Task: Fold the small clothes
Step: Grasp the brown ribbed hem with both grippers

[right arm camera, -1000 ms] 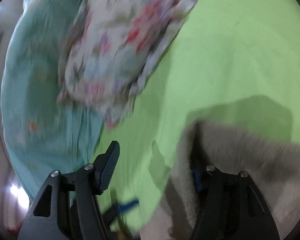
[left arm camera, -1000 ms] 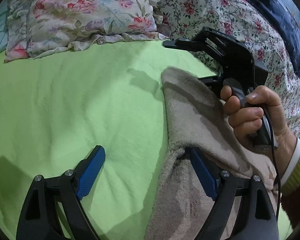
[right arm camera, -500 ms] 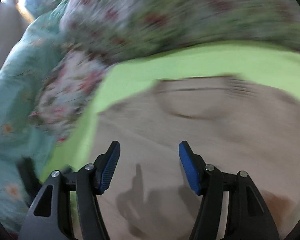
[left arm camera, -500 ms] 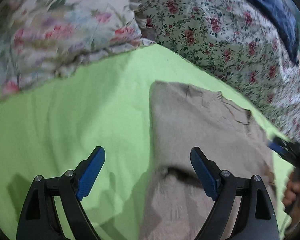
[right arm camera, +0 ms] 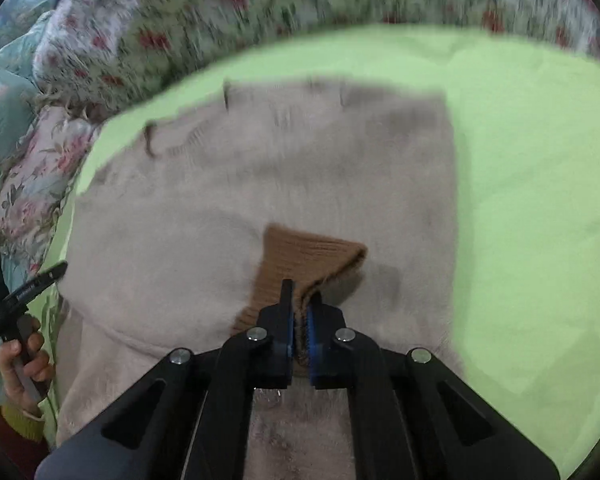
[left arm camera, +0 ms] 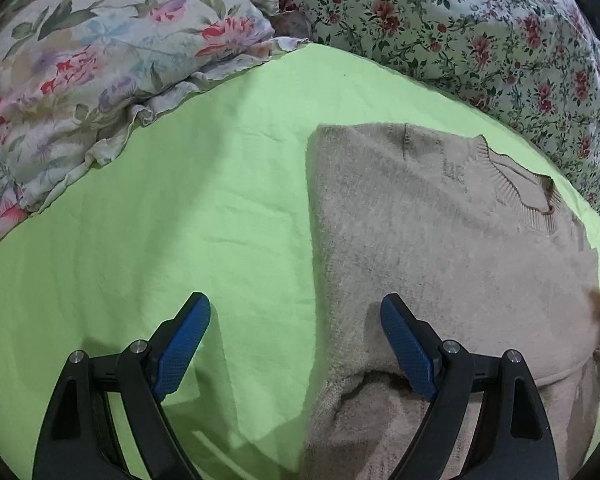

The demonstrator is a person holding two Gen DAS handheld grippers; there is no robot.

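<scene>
Since prev frame your right gripper (right arm camera: 298, 322) swung over beige sweater (right arm camera: 228, 216), jaws just closing, now clamped on brown ribbed cuff (right arm camera: 304, 260), likely to fold sleeve. Left gripper (left arm camera: 296, 336) gaping, empty, straddling sweater's left edge. Sweater flat on green sheet (left arm camera: 180, 200), near floral pillow (left arm camera: 100, 64).

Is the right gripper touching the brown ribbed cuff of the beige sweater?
Touching. The right wrist view shows the right gripper with its jaws closed on the brown ribbed cuff, the knit pinched between the blue pads, above the beige sweater.
</scene>
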